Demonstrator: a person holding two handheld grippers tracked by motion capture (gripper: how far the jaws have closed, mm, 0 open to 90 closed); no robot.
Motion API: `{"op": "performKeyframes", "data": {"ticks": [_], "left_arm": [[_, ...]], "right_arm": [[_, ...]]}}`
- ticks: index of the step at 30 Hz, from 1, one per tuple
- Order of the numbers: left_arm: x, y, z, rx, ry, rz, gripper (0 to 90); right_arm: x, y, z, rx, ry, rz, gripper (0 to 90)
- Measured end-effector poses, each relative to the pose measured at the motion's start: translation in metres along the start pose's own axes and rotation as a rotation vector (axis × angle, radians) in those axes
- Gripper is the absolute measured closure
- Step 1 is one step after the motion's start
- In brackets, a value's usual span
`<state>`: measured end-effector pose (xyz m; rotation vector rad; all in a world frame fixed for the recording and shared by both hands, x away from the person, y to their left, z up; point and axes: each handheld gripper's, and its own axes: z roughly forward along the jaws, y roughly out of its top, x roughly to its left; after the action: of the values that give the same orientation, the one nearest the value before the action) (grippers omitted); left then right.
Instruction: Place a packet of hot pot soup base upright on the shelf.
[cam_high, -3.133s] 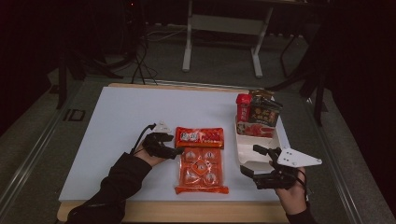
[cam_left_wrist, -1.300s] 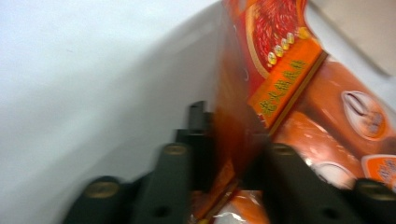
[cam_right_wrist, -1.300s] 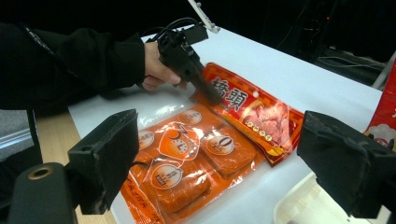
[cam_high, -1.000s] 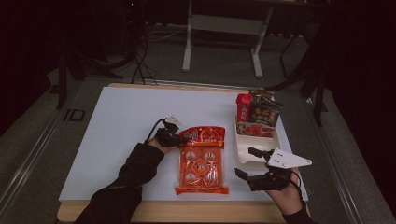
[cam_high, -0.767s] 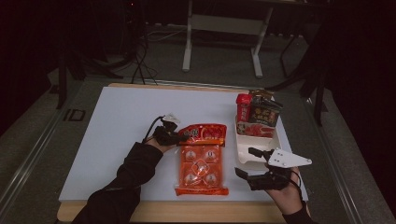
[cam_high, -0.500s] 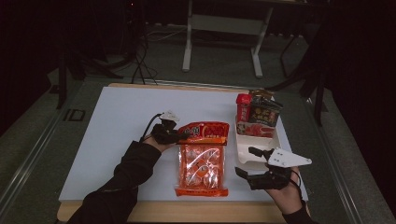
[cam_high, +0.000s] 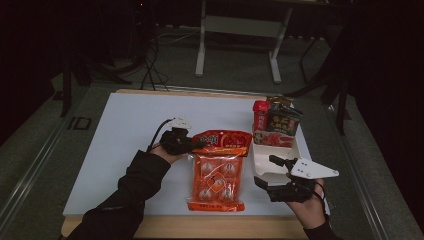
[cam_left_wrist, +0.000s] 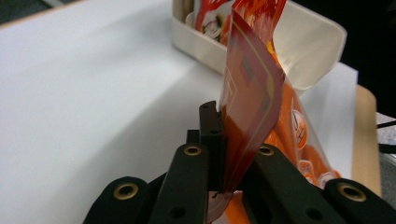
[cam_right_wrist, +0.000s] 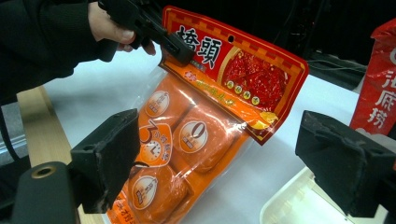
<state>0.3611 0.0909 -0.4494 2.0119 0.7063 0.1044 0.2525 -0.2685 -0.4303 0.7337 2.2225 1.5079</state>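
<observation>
White tabletop (cam_high: 125, 130) below, and the left gripper (cam_high: 192, 145) is clamped on the orange packet (cam_high: 217, 177) at its red header corner, top end raised. Right gripper (cam_high: 272, 172) hangs spread wide just beside the packet, nothing between its jaws, cream tray (cam_high: 267, 162) next to it

black sleeve (cam_high: 135, 185), black jaws, brass-looking screws (cam_left_wrist: 192, 150)

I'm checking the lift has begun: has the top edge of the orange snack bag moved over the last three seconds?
Yes. The bag's top edge, pinched by the left gripper, has risen off the white mat.
</observation>
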Motion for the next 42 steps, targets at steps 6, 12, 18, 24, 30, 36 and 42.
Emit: {"op": "performKeyframes", "data": {"ticks": [6, 12, 18, 24, 30, 36, 42], "left_arm": [[-0.010, 0.004, -0.008, -0.035, -0.047, 0.027, 89.8], [-0.017, 0.004, -0.015, -0.066, -0.082, 0.033, 89.8], [-0.022, 0.001, -0.020, -0.090, -0.098, 0.042, 89.8], [-0.028, 0.000, -0.025, -0.112, -0.126, 0.045, 89.8], [-0.037, 0.001, -0.028, -0.125, -0.135, 0.075, 89.8], [-0.041, 0.002, -0.031, -0.139, -0.165, 0.086, 89.8], [-0.045, 0.001, -0.032, -0.148, -0.169, 0.087, 89.8]], "right_arm": [[-0.001, 0.006, -0.003, -0.019, -0.012, -0.005, 14.0], [-0.002, 0.015, -0.001, -0.042, -0.010, -0.033, 17.2], [-0.010, 0.019, 0.009, -0.023, 0.001, 0.016, 14.2], [-0.017, 0.022, 0.023, -0.020, 0.016, 0.034, 13.0], [-0.018, 0.021, 0.037, -0.011, 0.052, 0.066, 13.7], [-0.017, 0.019, 0.048, 0.016, 0.078, 0.068, 17.7], [-0.020, 0.017, 0.055, 0.047, 0.124, 0.075, 41.5]]}}
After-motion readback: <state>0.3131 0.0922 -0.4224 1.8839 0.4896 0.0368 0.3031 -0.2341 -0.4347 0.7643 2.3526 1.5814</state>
